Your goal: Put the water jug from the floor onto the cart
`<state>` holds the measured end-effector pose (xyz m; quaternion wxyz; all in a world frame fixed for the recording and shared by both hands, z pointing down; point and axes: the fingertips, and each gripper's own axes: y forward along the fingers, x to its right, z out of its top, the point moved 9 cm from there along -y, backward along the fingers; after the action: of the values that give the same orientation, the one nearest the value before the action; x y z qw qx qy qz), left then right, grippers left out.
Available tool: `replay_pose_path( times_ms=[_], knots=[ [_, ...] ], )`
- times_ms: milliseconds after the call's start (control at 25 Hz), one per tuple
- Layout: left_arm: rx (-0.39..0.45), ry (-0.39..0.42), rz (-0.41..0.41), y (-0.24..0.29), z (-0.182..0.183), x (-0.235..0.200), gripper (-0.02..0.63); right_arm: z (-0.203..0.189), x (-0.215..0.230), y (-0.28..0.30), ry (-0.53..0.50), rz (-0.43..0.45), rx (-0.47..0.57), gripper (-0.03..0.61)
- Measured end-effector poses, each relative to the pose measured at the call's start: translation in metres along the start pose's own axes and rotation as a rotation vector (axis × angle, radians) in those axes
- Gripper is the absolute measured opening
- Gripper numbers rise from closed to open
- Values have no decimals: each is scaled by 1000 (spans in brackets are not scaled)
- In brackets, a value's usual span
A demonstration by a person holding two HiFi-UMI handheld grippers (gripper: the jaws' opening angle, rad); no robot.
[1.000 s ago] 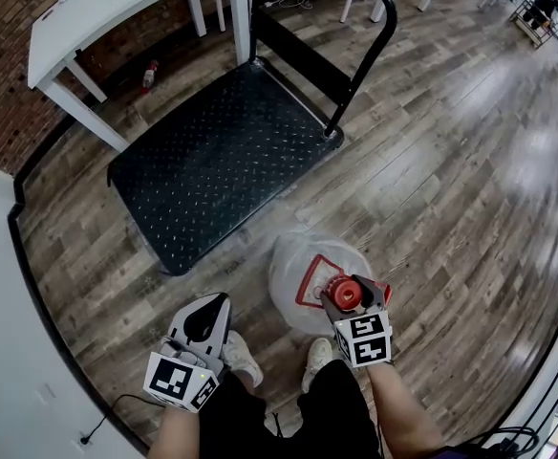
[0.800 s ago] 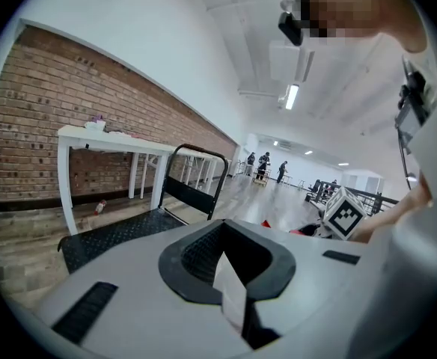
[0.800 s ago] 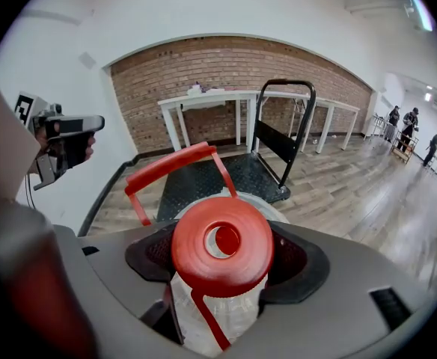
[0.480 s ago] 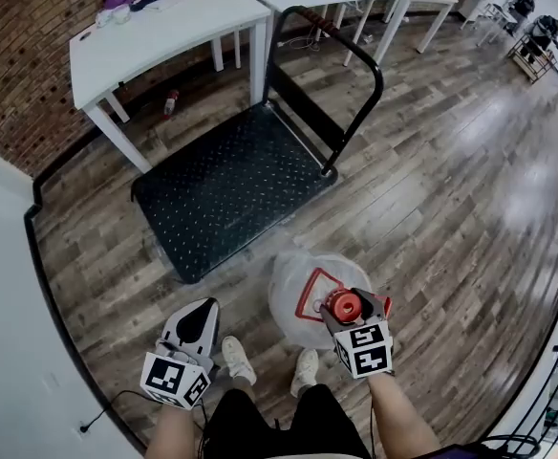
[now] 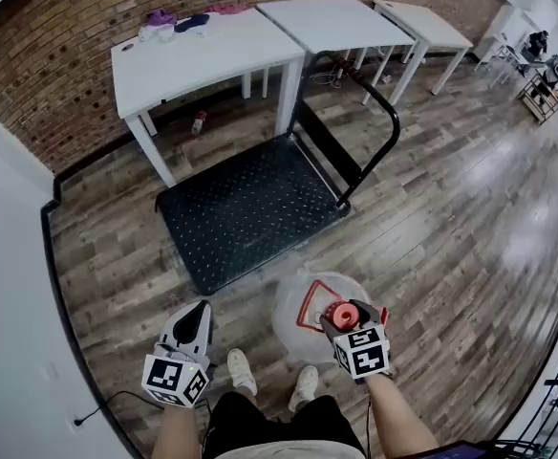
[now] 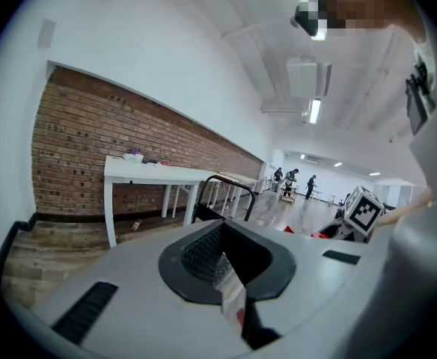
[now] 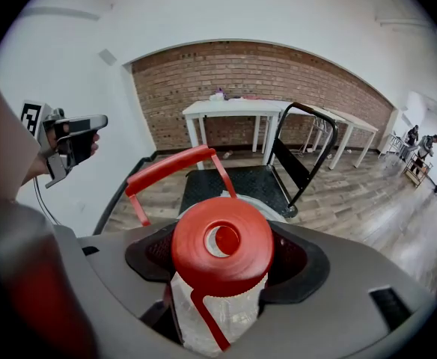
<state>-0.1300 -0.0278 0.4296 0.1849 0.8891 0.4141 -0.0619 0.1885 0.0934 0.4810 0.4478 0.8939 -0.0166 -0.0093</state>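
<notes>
The clear water jug (image 5: 303,316) with a red cap (image 7: 222,244) and a red carry handle (image 7: 175,164) is just in front of my feet, short of the cart. My right gripper (image 5: 344,316) is shut on its neck, right under the cap. The black flat cart (image 5: 250,208) stands beyond it on the wooden floor, its upright push handle (image 5: 375,113) on the right side. To the left, my left gripper (image 5: 195,316) is held apart from the jug, with its jaws together and nothing in them. I cannot tell whether the jug's base touches the floor.
White tables (image 5: 203,46) line the brick wall behind the cart, with small items on top. A small bottle (image 5: 199,120) lies on the floor under one table. My shoes (image 5: 241,371) are beside the jug. People stand far off at the right (image 7: 420,148).
The head view has risen and pulled back, so the tables and wall now show. The cart and jug look smaller. Both grippers hold the same pose and grip.
</notes>
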Motion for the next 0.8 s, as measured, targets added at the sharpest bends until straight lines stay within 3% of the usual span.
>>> replay_pose_path(
  times_ms=[400, 800],
  knots=[
    [14, 24, -20, -9, 22, -83, -2, 68, -52, 30, 17, 15, 39, 314],
    [37, 9, -39, 16, 41, -122, -2, 144, -80, 71, 5, 70, 81, 314]
  ],
)
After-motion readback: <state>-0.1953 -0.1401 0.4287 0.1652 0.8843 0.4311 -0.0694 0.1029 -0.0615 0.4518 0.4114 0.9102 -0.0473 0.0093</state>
